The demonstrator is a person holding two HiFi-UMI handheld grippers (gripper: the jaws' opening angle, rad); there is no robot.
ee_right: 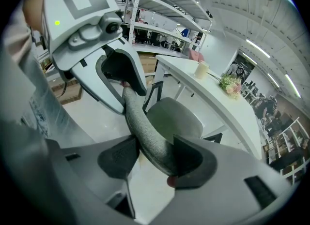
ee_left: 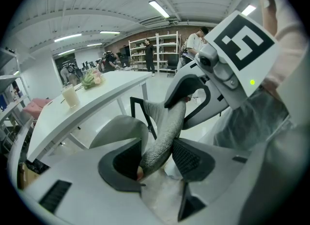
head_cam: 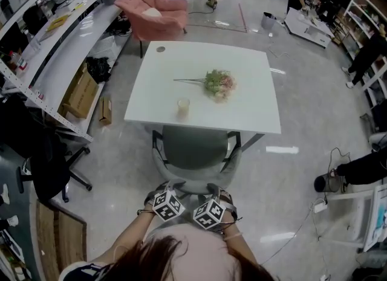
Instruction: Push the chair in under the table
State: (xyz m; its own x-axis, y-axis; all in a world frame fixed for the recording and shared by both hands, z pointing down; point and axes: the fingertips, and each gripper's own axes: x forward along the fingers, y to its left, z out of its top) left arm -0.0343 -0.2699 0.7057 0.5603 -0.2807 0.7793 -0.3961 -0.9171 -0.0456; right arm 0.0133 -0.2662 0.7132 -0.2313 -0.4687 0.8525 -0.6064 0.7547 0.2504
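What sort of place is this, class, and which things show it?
Probably a workshop or lab: metal shelves along the wall, a long workbench stacked with gear, and cables trailing across the bare floor.

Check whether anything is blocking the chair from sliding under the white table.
Nothing visible does. The chair is already partly under the table at its near edge, and no obstacle shows beneath. The left gripper and right gripper clamp its backrest.
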